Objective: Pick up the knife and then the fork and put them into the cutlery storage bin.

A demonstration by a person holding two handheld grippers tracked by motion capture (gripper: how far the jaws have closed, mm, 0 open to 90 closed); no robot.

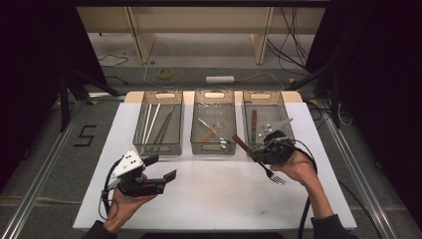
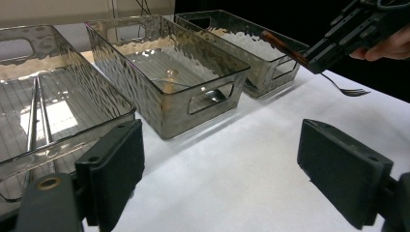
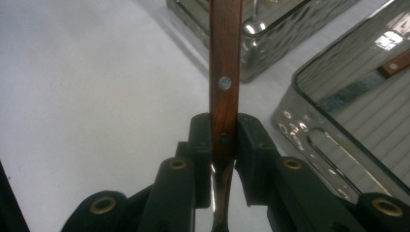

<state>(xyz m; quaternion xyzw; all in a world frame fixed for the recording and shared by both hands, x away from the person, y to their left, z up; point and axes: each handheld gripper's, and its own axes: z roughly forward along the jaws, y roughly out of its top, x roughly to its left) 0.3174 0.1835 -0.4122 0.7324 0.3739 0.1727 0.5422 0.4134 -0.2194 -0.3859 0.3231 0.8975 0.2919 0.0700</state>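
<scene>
- while the fork [image 1: 261, 161] is clamped at its wooden handle by the jaws of the right gripper [image 1: 257, 154], it is held above the worktop [image 1: 209, 194], tines toward the person.
- the handle end is seen just beside the right bin [image 1: 266, 122], near its front wall.
- the left gripper [image 1: 165, 168] is held over the worktop in front of the left bin [image 1: 159, 122], jaws wide, nothing between them.
- the middle bin [image 1: 214, 122] is set between the other two.
</scene>
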